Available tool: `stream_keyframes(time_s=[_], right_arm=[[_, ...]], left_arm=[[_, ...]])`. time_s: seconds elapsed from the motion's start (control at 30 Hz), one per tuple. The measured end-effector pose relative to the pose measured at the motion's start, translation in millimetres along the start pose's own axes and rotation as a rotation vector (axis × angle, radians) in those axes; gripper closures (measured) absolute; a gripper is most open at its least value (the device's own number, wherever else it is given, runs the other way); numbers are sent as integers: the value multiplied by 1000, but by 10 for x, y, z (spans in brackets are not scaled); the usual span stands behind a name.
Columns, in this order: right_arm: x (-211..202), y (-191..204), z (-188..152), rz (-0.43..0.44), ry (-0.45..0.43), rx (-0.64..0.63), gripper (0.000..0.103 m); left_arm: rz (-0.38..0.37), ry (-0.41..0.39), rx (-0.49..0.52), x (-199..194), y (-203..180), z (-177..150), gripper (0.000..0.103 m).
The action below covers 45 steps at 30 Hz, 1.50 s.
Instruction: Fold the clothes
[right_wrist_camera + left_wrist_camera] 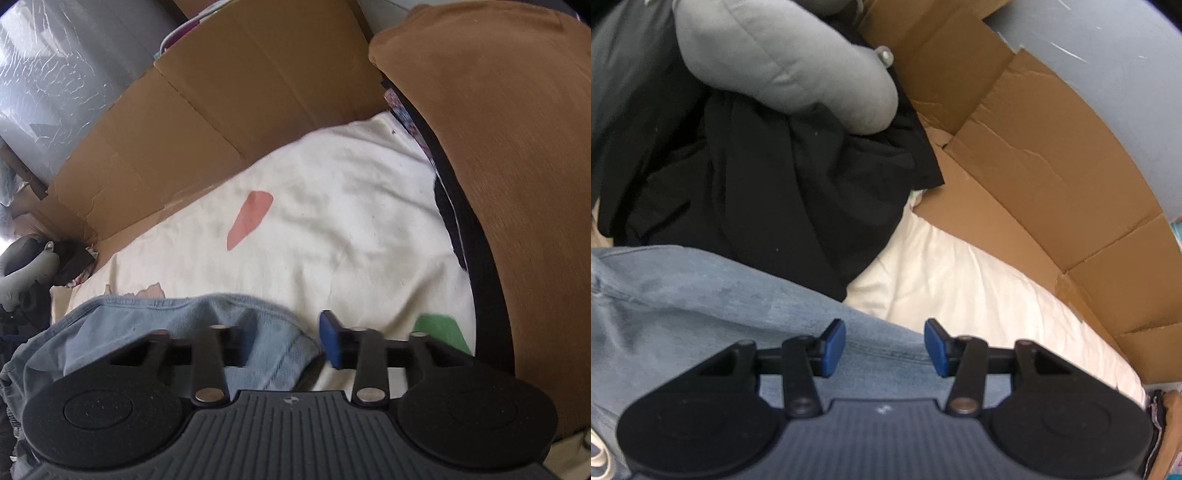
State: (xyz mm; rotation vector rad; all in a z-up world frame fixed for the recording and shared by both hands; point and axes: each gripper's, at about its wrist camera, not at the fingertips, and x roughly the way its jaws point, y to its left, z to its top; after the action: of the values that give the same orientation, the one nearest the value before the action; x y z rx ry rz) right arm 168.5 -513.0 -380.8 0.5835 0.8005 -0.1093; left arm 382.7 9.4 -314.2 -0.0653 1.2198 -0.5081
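Left wrist view shows the left tool (884, 347) with its jaws parted and empty above the blue jeans (701, 291), which lie on the cream sheet (945, 273) beside a black garment (768, 184). Right tool (290, 338) is open too, a fold of the jeans (166, 325) loose between its jaws.

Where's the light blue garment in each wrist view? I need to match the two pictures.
Left wrist: light blue garment fills the lower left, under the left claw.
Right wrist: it lies bottom left, its edge between the right claw's open pads.
Shared landmark: cardboard wall behind the cream sheet.
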Motion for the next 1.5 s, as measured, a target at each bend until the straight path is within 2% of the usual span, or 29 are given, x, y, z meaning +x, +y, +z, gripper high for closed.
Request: stream_keyframes(time_s=[0.17,0.27,0.37,0.4,0.57,0.67,0.8,0.9,0.97,1.03,1.2,1.5], right_arm=[[213,38,-61,-45,75,-57,57],[233,173,-107,-70,86,-163,60],[227,250,-81,-87,113,-227,81],[205,264,-59,-87,115,-238,85],[41,403,83,-85,73,-319,93],[-28,474,226,-92,37,-344,93],[-50,532,401,-102,13,-384,94],[-47,555,495,-108,3,-411,94],[-49,576,540,-113,-7,-433,94],[-60,610,591,-120,-20,-460,94],[-19,715,774,-168,-54,-559,94],[410,985,1295,-241,-76,-746,94]], left_arm=[[-10,8,-30,93,93,-25,53],[-20,13,-69,138,164,-39,52],[-27,15,-103,195,215,-63,50],[-31,17,-119,208,228,-69,49],[-71,50,-262,153,316,-210,48],[-54,29,-269,200,357,-285,48],[-58,-53,-357,248,518,-284,48],[-57,-60,-397,303,579,-257,57],[-41,-62,-413,290,604,-239,81],[-42,-75,-412,227,628,-213,92],[-68,-164,-292,-46,520,-54,94],[-44,-175,-280,3,497,199,94]])
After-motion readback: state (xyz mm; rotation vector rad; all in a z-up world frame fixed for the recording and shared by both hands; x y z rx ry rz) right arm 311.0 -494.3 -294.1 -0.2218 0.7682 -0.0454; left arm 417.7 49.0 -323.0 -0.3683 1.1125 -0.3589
